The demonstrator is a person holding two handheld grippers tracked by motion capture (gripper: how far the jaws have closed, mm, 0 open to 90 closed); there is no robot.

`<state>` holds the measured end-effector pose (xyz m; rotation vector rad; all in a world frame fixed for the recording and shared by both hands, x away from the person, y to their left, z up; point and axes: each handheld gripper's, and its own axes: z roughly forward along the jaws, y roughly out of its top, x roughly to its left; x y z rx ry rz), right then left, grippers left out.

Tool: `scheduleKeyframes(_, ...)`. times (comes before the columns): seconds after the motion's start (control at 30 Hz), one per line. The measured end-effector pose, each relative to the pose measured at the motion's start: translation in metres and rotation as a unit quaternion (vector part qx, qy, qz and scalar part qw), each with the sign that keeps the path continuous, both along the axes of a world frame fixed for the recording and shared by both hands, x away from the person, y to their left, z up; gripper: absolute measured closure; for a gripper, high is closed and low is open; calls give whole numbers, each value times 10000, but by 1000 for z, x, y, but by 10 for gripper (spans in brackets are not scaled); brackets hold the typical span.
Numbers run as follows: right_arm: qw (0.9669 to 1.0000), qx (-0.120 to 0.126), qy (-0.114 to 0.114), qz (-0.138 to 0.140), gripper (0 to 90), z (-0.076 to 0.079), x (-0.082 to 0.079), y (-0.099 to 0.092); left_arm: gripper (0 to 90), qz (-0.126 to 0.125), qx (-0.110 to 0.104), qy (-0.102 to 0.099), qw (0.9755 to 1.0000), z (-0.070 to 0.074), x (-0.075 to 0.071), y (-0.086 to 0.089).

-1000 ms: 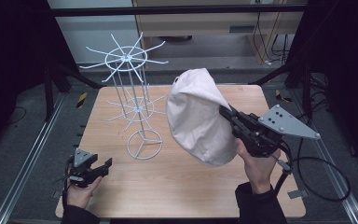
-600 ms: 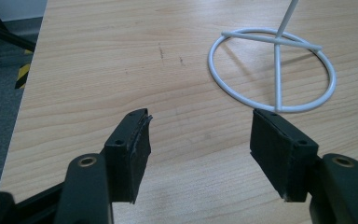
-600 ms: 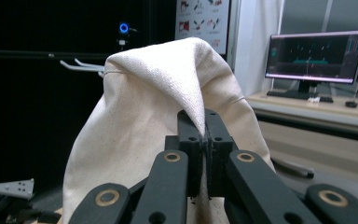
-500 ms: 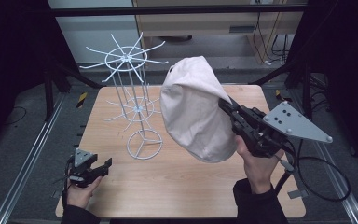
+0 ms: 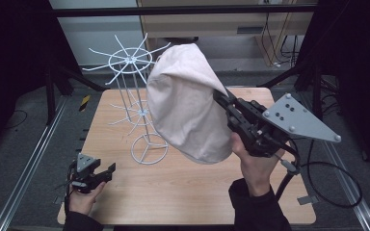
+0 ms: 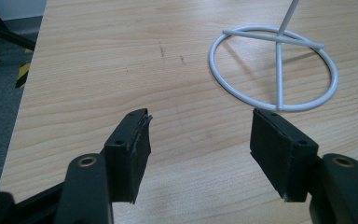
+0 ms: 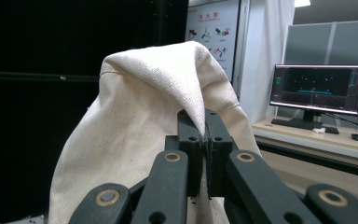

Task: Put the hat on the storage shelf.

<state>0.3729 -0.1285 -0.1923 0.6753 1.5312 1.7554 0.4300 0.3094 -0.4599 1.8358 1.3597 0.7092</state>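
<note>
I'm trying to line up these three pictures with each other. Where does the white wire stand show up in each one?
High view: the white wire stand rises left of centre on the table, beside the cream cloth clamped in the right gripper.
Left gripper view: its ring base lies upper right, beyond the open left gripper.
Right gripper view: I cannot make it out.
Shared landmark: the ring base.

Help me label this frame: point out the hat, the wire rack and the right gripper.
hat [image 5: 188,106], high view, middle of the cloth crown
wire rack [image 5: 149,149], high view, round base ring
right gripper [image 7: 204,140], right gripper view, between its fingertips
</note>
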Motion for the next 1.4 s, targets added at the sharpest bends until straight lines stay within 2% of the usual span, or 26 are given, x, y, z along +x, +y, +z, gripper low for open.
scheduleKeyframes(0.33, 9999, 35, -3, 136, 885, 8, 14, 33, 373, 57, -34, -10, 10000, 0, -1, 2)
scheduleKeyframes(0.37, 9998, 6, 27, 179, 885, 7, 19, 42, 373, 66, -47, -14, 10000, 0, -1, 3)
scheduleKeyframes(0.57, 9997, -41, 62, 220, 885, 3, 26, 59, 373, 96, -39, -12, 9999, 0, -1, 5)
scheduleKeyframes(0.7, 9995, -172, 121, 225, 884, -3, 32, 69, 373, 93, -71, -23, 9999, 0, 0, 4)
scheduleKeyframes(0.93, 9992, -262, 215, 228, 884, -18, 35, 74, 373, 91, -51, -12, 9999, 0, -1, 4)
scheduleKeyframes(1.1, 9990, -255, 254, 278, 883, -32, 35, 71, 373, 76, -28, 4, 10000, 0, 0, 4)
scheduleKeyframes(1.4, 9981, -395, 346, 327, 881, -50, 33, 68, 373, 65, -7, 25, 10000, 0, 0, 3)
